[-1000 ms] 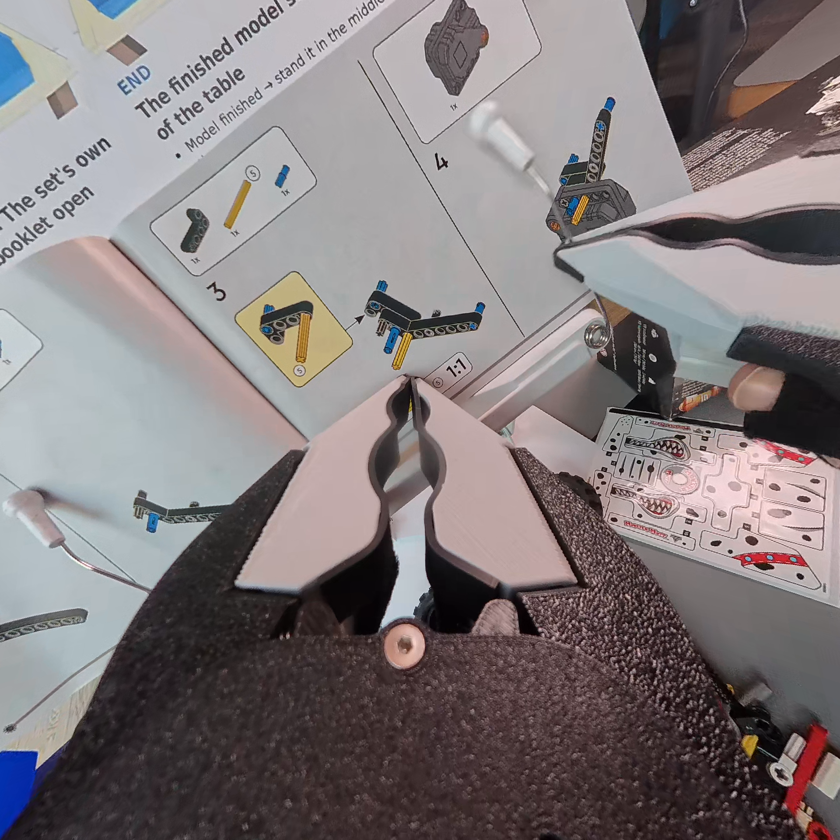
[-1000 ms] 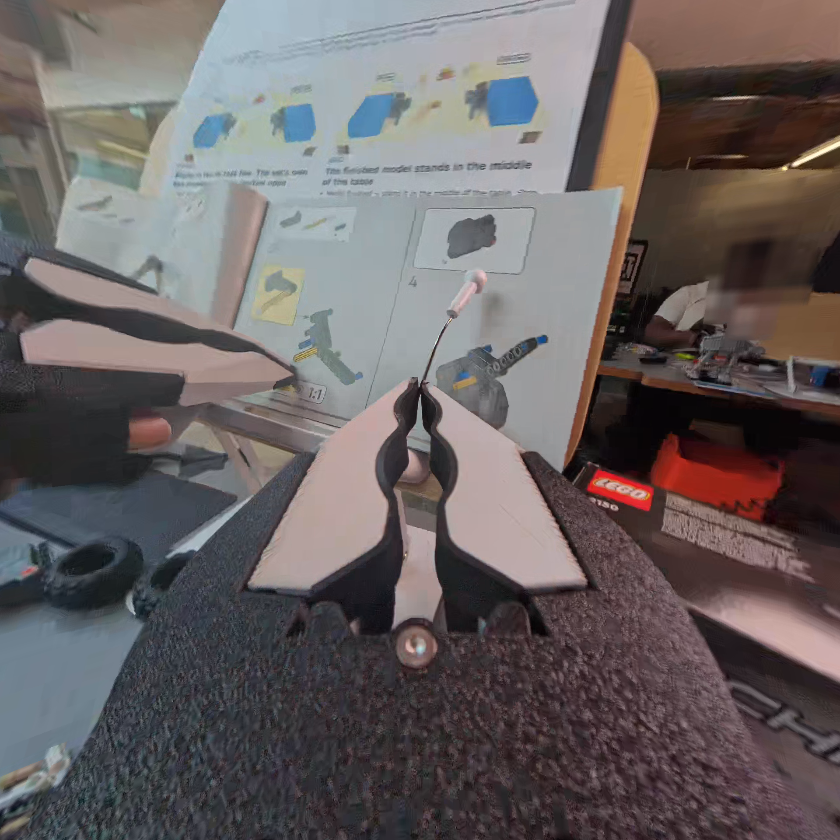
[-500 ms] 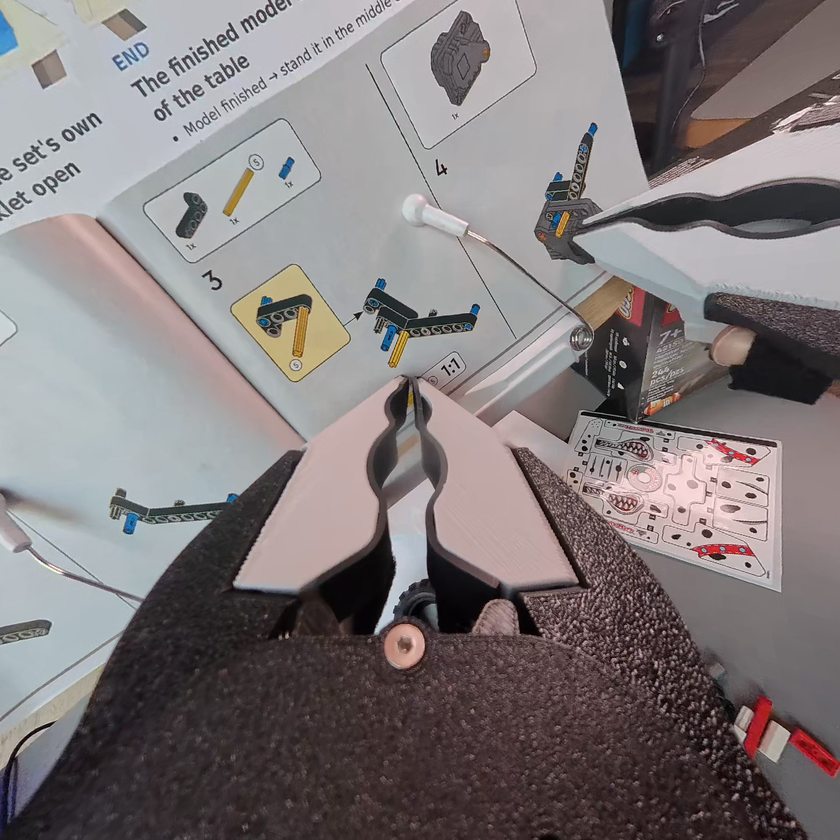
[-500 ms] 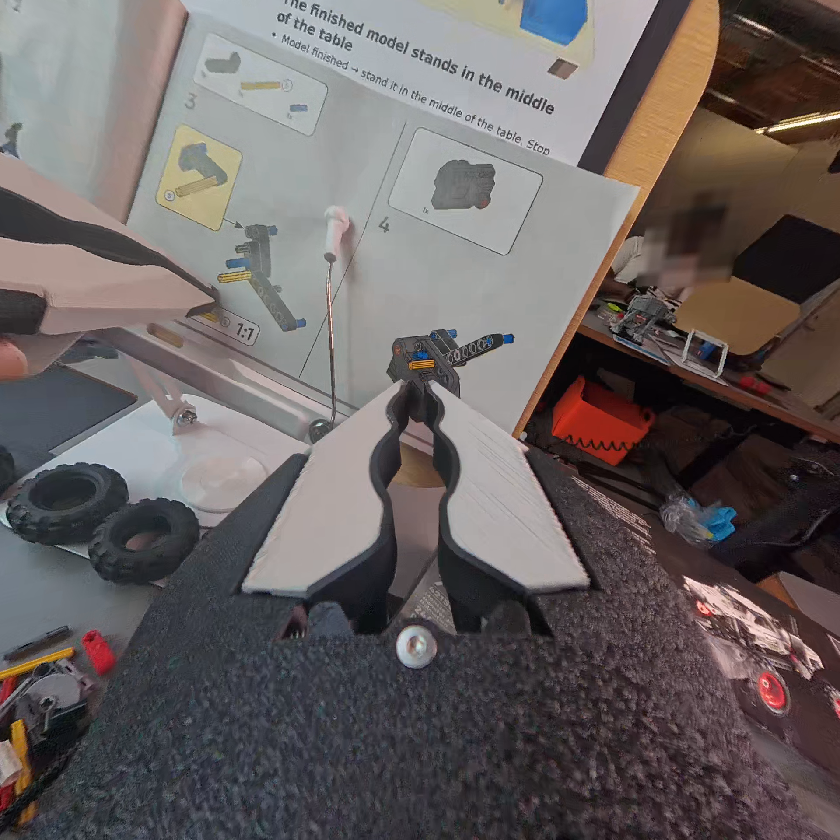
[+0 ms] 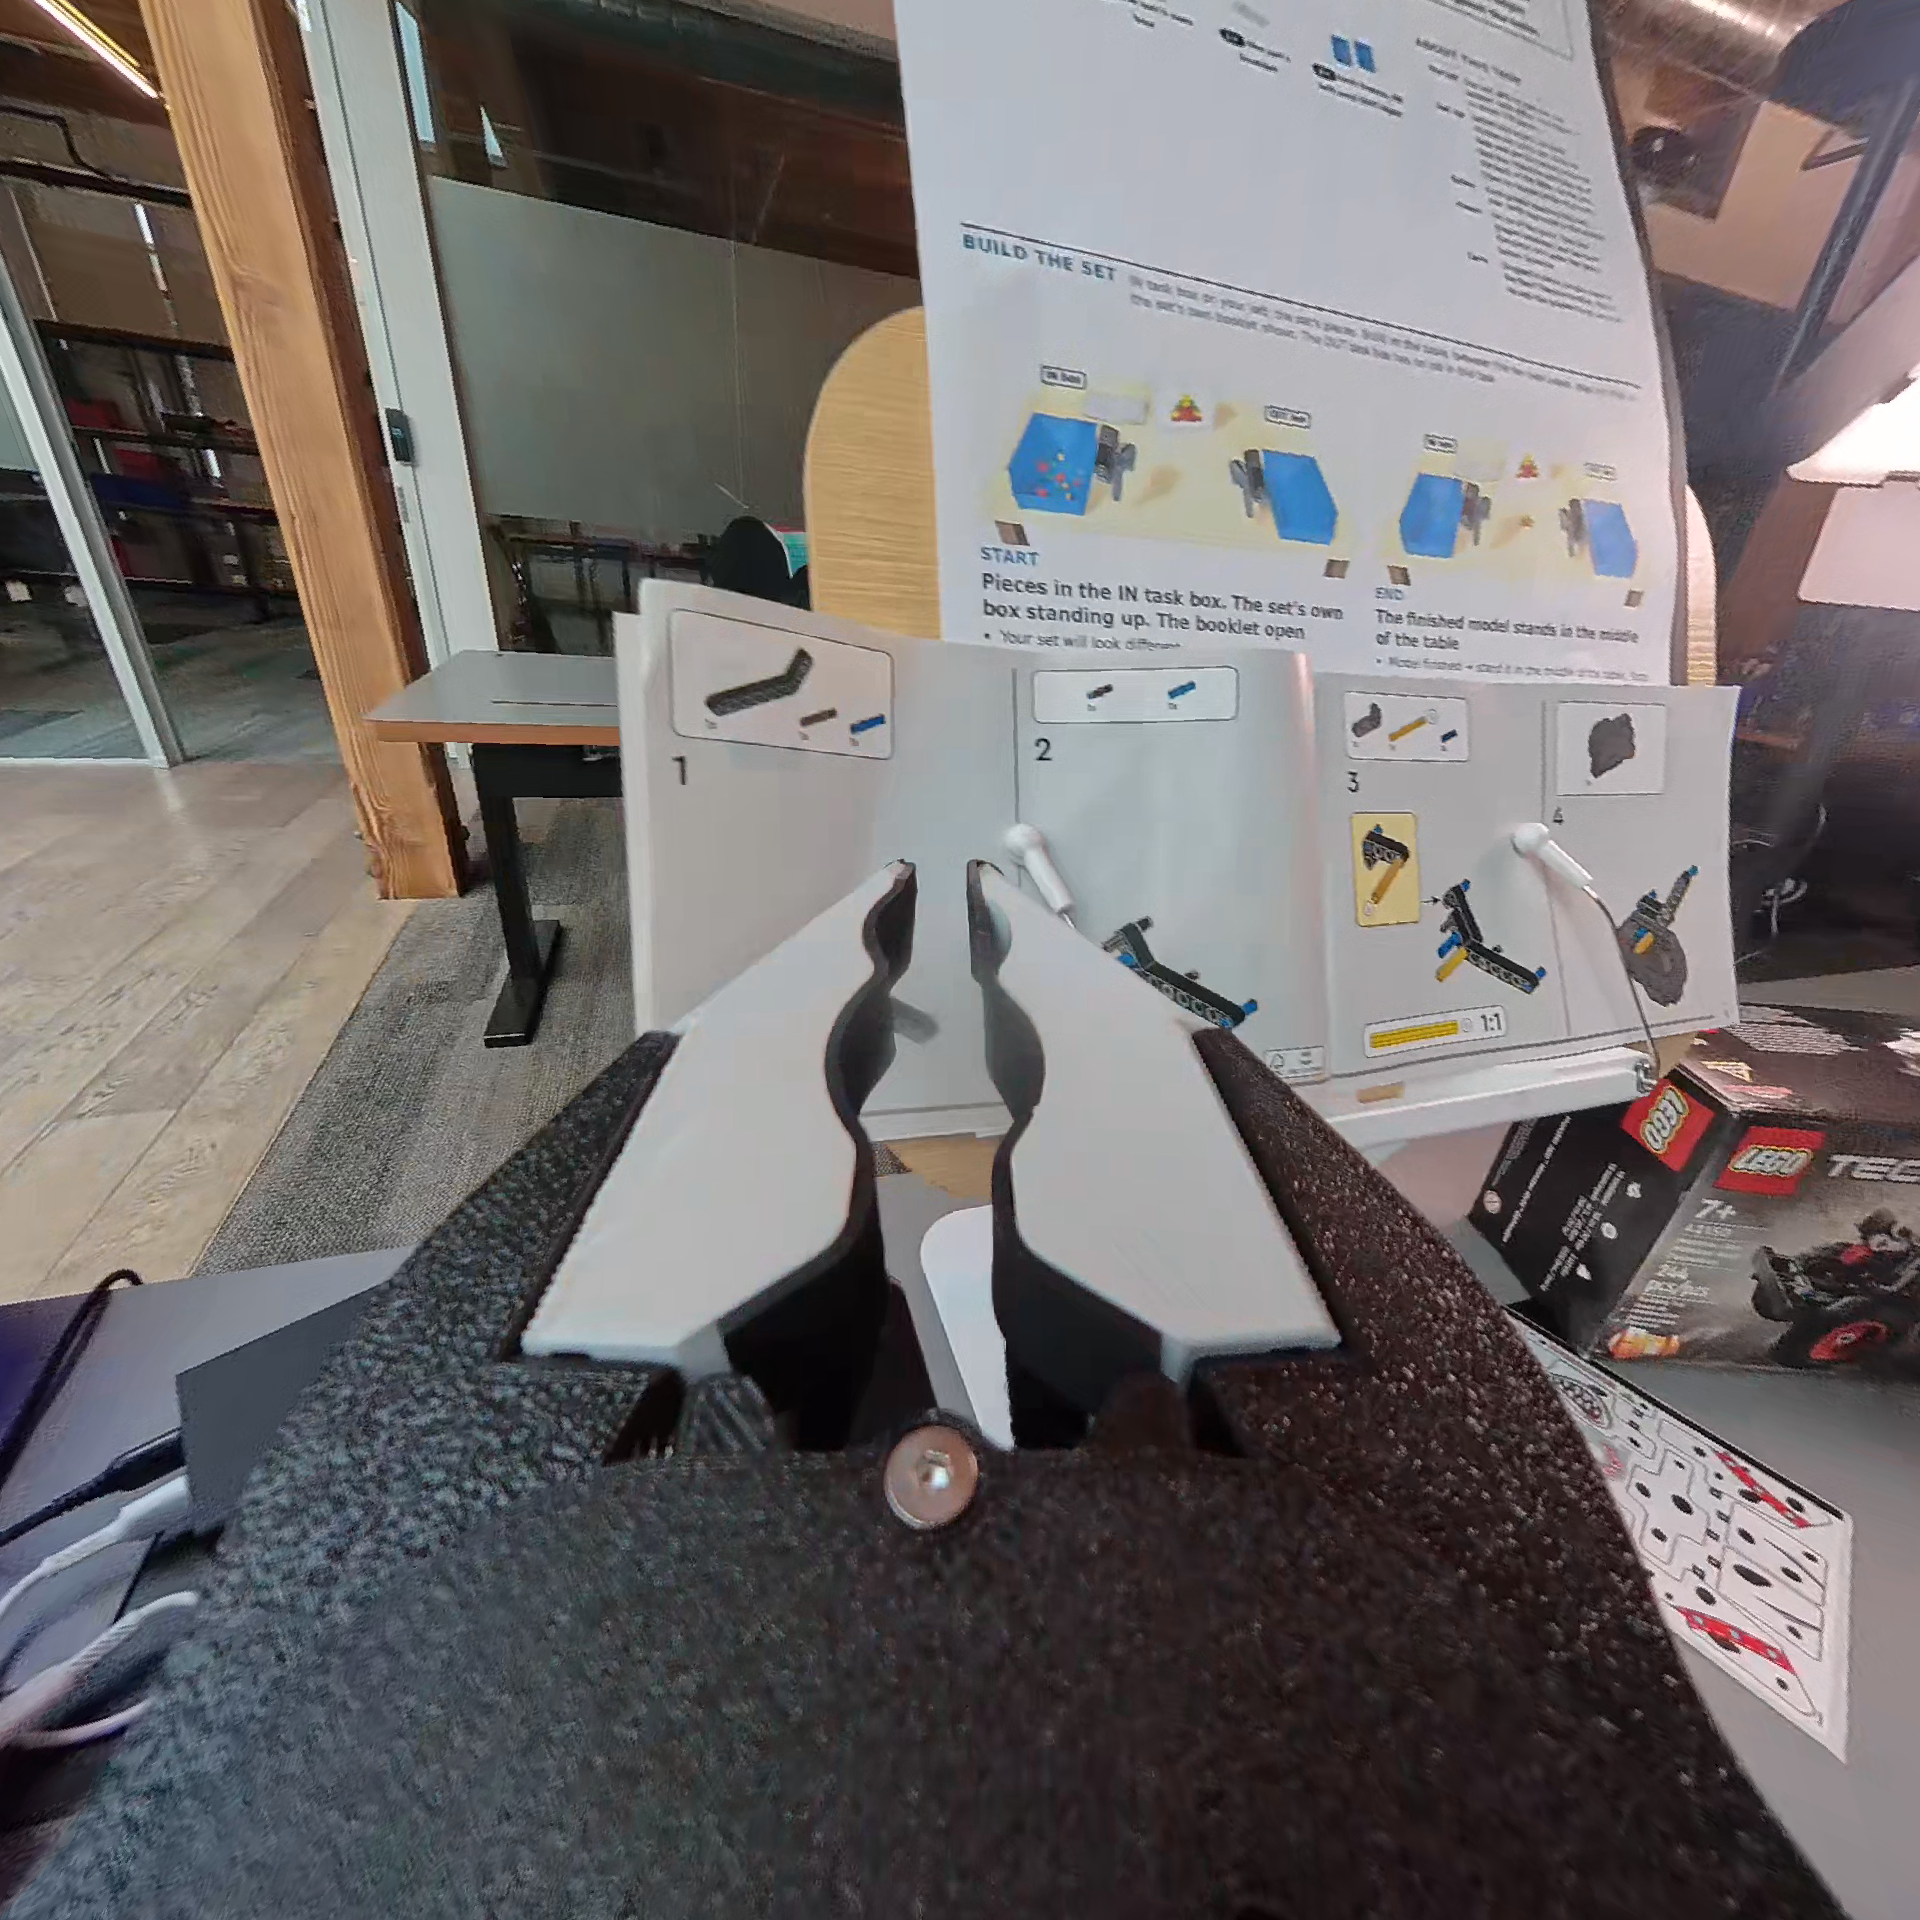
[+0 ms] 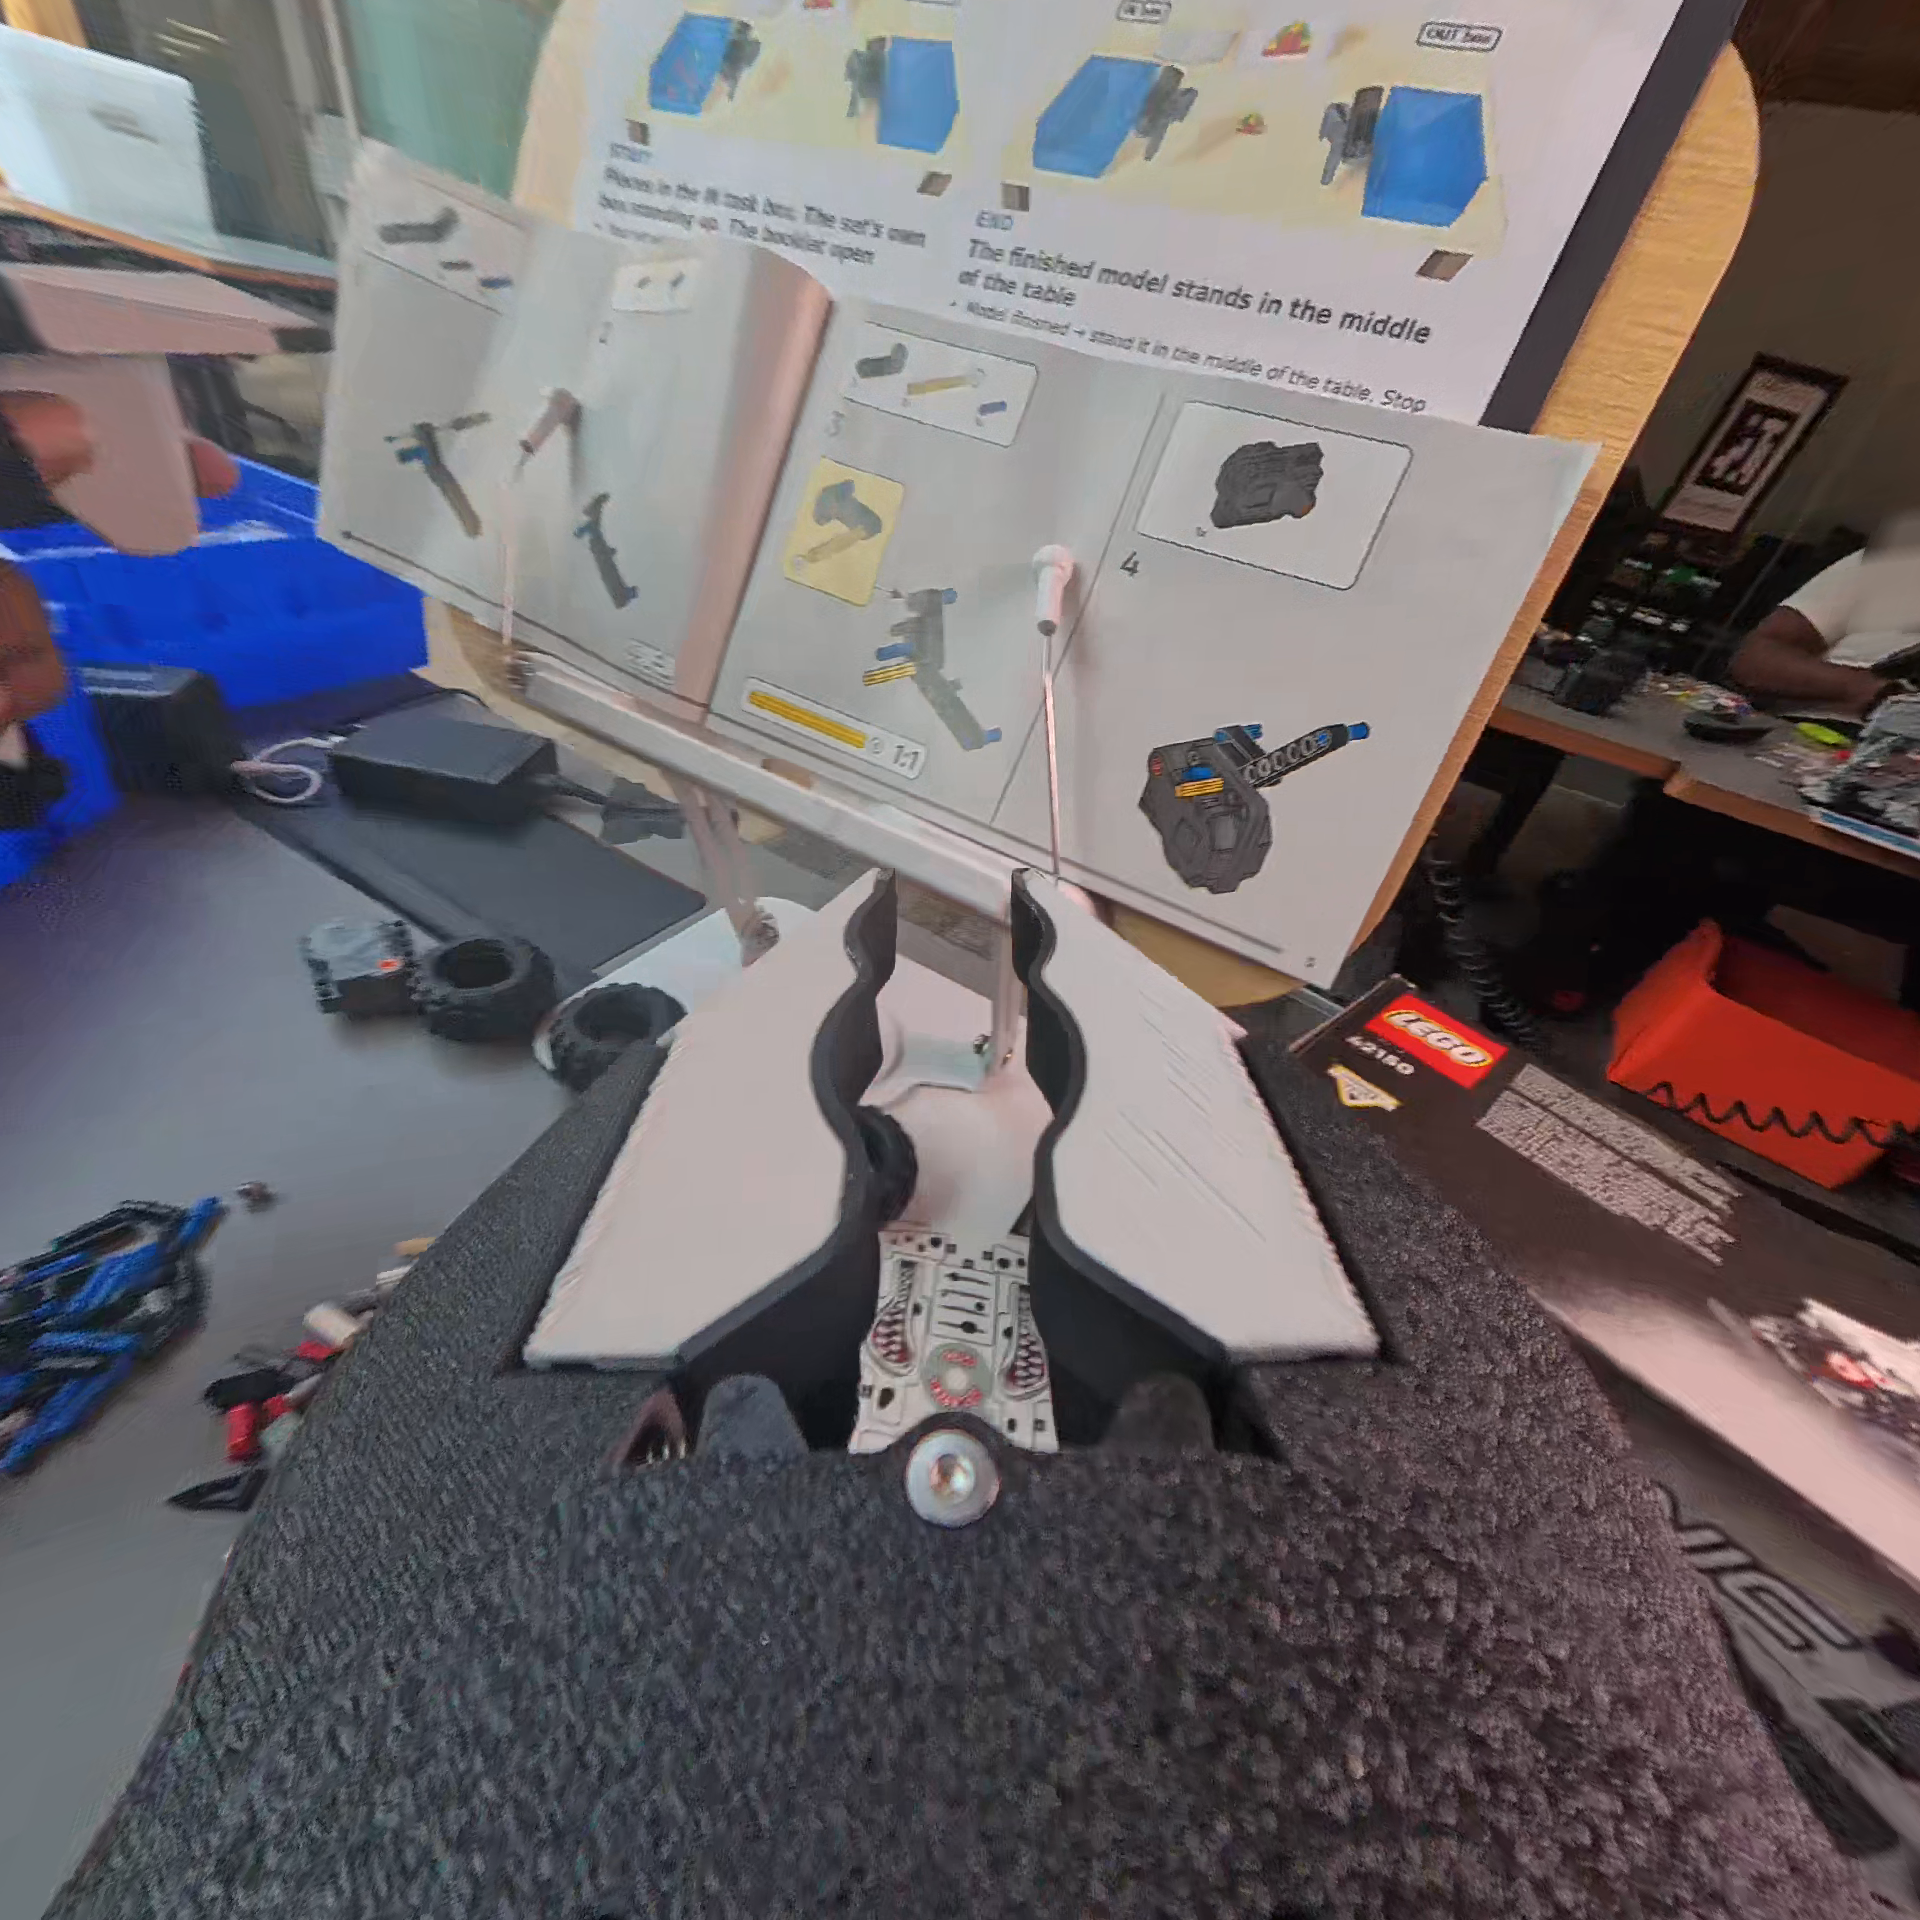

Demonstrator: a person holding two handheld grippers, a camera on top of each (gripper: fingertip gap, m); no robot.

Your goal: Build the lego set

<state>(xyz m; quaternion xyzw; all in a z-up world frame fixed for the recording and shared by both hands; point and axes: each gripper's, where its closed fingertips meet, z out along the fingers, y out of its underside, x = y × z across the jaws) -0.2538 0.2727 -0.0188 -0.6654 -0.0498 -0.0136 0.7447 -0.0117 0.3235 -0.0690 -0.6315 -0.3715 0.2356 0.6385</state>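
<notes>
The open instruction booklet (image 5: 1143, 883) stands on a white stand with wire page holders; it also shows in the right wrist view (image 6: 935, 571). My left gripper (image 5: 937, 878) is slightly open and empty, held in the air in front of the booklet's left page. My right gripper (image 6: 953, 894) is open and empty, above the sticker sheet (image 6: 956, 1340) and short of the stand. Two black tyres (image 6: 483, 971) and a dark motor block (image 6: 353, 966) lie on the grey table to its left. A pile of blue and black parts (image 6: 94, 1309) and small loose pieces (image 6: 291, 1371) lie nearer.
The set's black box (image 5: 1714, 1226) lies right of the stand, with the sticker sheet (image 5: 1725, 1558) in front. A white poster (image 5: 1278, 364) hangs behind the booklet. A blue bin (image 6: 208, 603) and a black power adapter (image 6: 436, 764) are at the left. A person (image 6: 1829, 634) sits at a far table. About 25 cm separates my left fingertips from my right. The dark motor block (image 6: 353, 966) sits 25 cm or so from the ends of my left fingers.
Both grippers have drawn back from the booklet and gone from shut to open. The views now show the whole booklet and more of the table.
</notes>
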